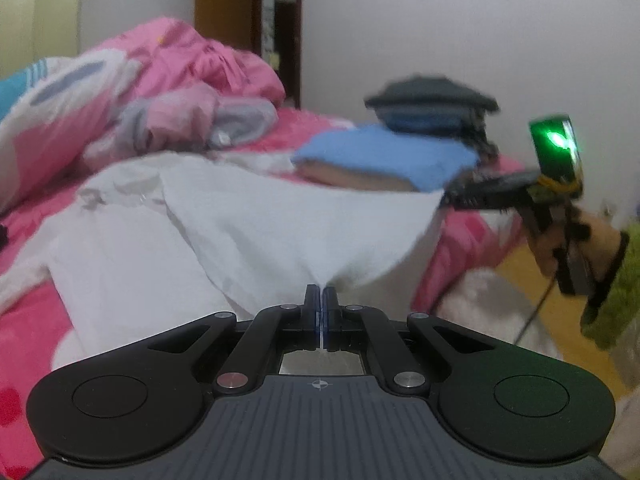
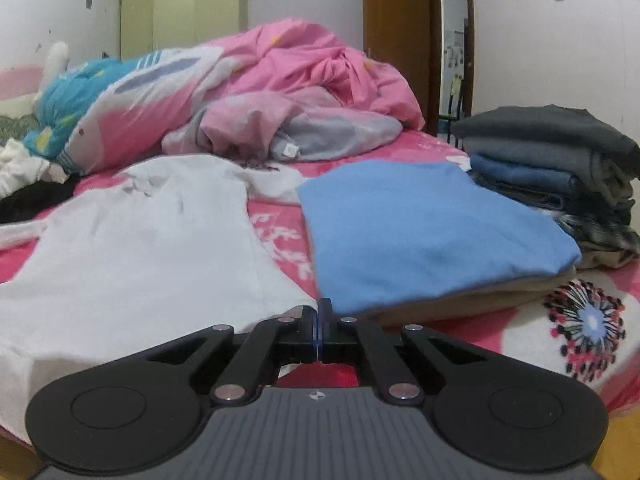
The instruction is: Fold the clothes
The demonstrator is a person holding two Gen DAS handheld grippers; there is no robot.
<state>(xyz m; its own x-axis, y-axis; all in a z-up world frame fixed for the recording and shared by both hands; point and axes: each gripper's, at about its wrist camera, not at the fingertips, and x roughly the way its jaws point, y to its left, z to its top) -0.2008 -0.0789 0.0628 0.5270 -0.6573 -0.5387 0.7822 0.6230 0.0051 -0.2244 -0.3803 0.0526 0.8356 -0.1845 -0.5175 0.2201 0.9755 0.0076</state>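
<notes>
Lengthwise, white shirt (image 2: 152,240); collar far.

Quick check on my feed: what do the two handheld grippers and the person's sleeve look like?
Left gripper: black linkage arms with silver rivets, ribbed grey body, small crosshair mark. Right gripper looks the same close up; the left view shows its green-lit display, yellow band and thin cable. The hand comes from a fuzzy green sleeve with dark cuff.

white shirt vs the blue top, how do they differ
The white shirt lies spread out, wrinkled and unfolded; the blue top is folded into a neat flat square. The white shirt is pinched in both grippers, left and right; the blue top is untouched. Both lie on the pink bed.
</notes>
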